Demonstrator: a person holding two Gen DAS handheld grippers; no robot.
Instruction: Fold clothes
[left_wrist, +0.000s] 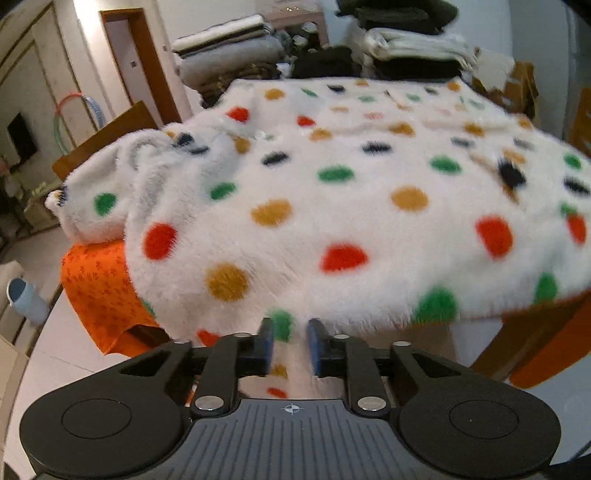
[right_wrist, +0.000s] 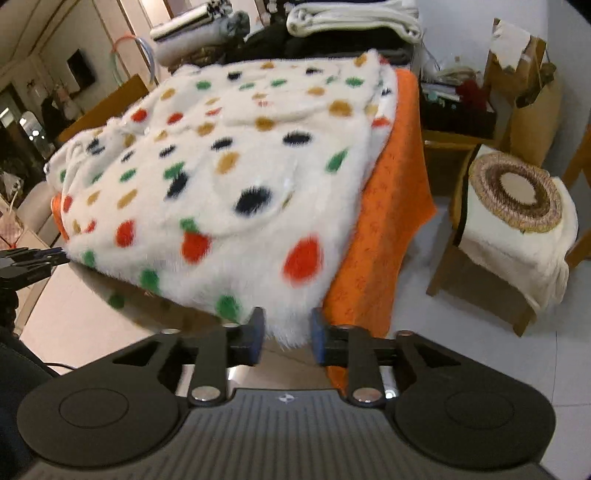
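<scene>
A fluffy white garment with red, green, yellow and dark dots (left_wrist: 351, 192) lies spread over a table with an orange cloth (left_wrist: 96, 288). Its near hem hangs over the table's front edge. My left gripper (left_wrist: 291, 343) is at that hem, its blue pads apart, with the hanging fabric in the gap and not pinched. In the right wrist view the garment (right_wrist: 229, 166) fills the table, and my right gripper (right_wrist: 286, 334) stands open at its near right corner, with white fur reaching between the pads. The left gripper (right_wrist: 37, 258) shows at the left edge by the hem.
Stacks of folded blankets and clothes (left_wrist: 229, 51) stand behind the garment at the table's far side. A wooden stool with a round woven cushion (right_wrist: 517, 195) is to the right. Paper bags (right_wrist: 532, 92) and a low shelf stand beyond it. The floor is pale tile.
</scene>
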